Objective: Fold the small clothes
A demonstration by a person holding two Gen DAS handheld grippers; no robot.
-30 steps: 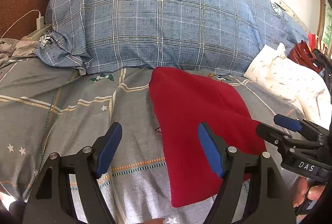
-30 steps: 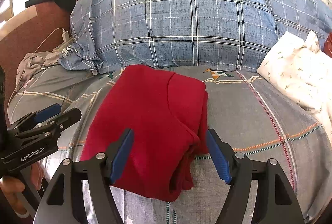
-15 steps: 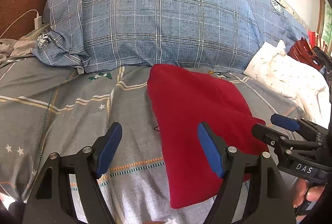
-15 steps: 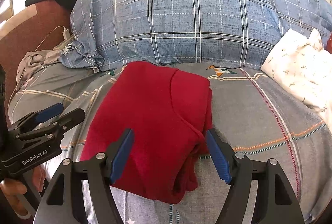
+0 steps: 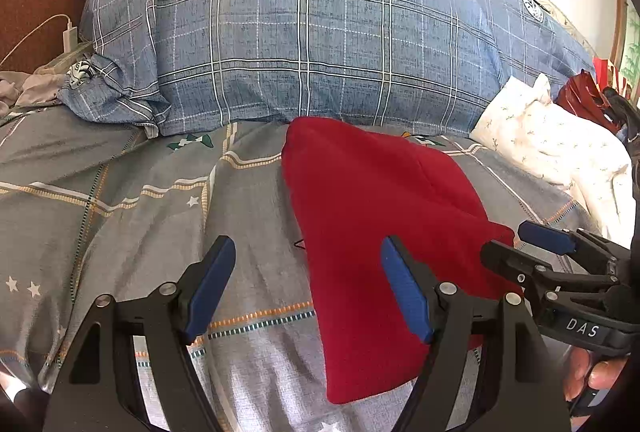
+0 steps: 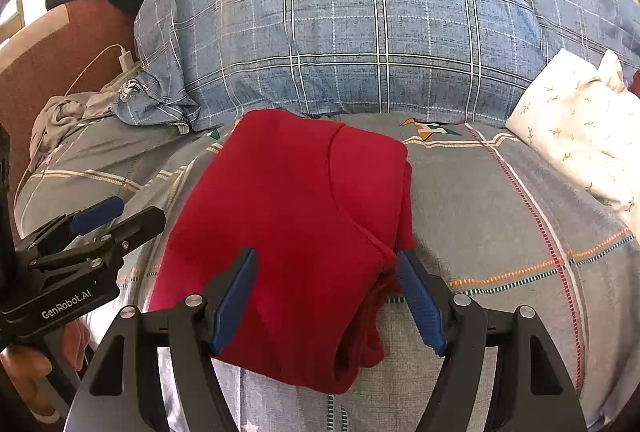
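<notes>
A red garment (image 5: 372,216) lies folded in a compact block on the grey patterned bedsheet (image 5: 132,200); it also shows in the right wrist view (image 6: 288,216), with a curved seam and loose layers at its near right corner. My left gripper (image 5: 306,288) is open and empty, hovering over the garment's left edge, its right finger above the cloth. My right gripper (image 6: 326,298) is open and empty, hovering over the garment's near right corner. Each gripper shows in the other's view: the right one (image 5: 520,244) and the left one (image 6: 120,212).
A large blue plaid pillow (image 5: 320,44) lies just behind the garment. A white floral cloth (image 5: 560,148) sits at the right, with a red bag (image 5: 580,100) beyond. A crumpled grey cloth (image 6: 64,120) and a charger cable (image 6: 120,60) lie at the left.
Both grippers have drifted slightly, staying open. The red garment has not moved.
</notes>
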